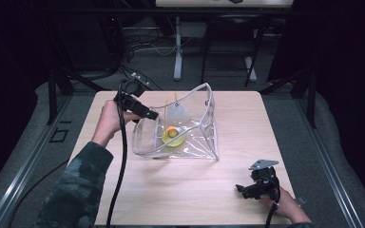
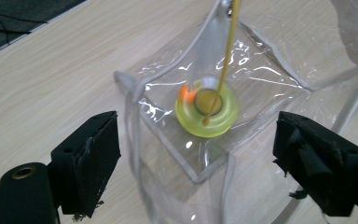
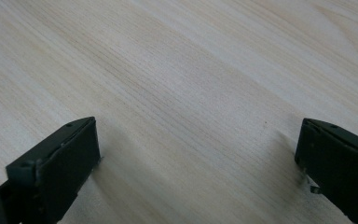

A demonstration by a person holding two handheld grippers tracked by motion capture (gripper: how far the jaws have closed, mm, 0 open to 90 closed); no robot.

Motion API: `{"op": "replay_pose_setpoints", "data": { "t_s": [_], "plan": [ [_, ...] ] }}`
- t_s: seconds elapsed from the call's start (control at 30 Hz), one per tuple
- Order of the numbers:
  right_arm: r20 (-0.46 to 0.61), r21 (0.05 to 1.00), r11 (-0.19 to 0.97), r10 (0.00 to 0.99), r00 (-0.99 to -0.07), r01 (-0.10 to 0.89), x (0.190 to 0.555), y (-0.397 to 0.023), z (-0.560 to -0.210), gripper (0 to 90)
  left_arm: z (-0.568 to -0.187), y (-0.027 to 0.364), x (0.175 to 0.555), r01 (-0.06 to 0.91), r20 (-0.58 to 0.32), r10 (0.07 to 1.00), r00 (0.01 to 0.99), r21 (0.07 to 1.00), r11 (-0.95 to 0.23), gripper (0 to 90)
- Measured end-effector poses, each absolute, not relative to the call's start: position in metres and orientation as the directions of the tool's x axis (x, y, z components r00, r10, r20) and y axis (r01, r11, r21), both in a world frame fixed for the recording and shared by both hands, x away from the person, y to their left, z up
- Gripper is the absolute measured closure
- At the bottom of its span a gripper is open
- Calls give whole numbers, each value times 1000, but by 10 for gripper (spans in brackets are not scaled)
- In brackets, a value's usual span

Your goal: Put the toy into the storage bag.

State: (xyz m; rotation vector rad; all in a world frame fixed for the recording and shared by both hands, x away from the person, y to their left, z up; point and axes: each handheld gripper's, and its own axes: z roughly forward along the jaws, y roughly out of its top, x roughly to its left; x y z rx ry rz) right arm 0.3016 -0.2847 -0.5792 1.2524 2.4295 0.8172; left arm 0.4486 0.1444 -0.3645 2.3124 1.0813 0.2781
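We see a pale wood-grain worktop (image 1: 185,190) in a dark room, grey floor (image 1: 342,142) around it and a table leg (image 1: 177,52) behind. A clear bag (image 1: 190,128) stands mid-worktop with a yellow ring (image 2: 207,108) inside. Our left gripper (image 1: 142,111) hovers at the bag's rim, fingers released. Our right gripper (image 1: 256,187) rests near the front right corner, fingers spread, holding nothing.

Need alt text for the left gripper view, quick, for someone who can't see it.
A yellow ring with an orange spot lies inside a clear plastic bag on the wooden table. The left gripper hangs above it, fingers wide apart, holding nothing.
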Motion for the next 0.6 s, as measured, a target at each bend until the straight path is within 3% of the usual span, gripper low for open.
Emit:
{"op": "replay_pose_setpoints", "data": {
  "t_s": [0.37,0.6],
  "plan": [
    [4,604,460,814,-580,651,302,-285,-579,0,-367,187,434,661,-19,813,582,594,-459,0],
    [5,604,460,815,-580,651,301,-284,-579,0,-380,217,424,676,-18,849,529,613,-408,0]
  ]
}}
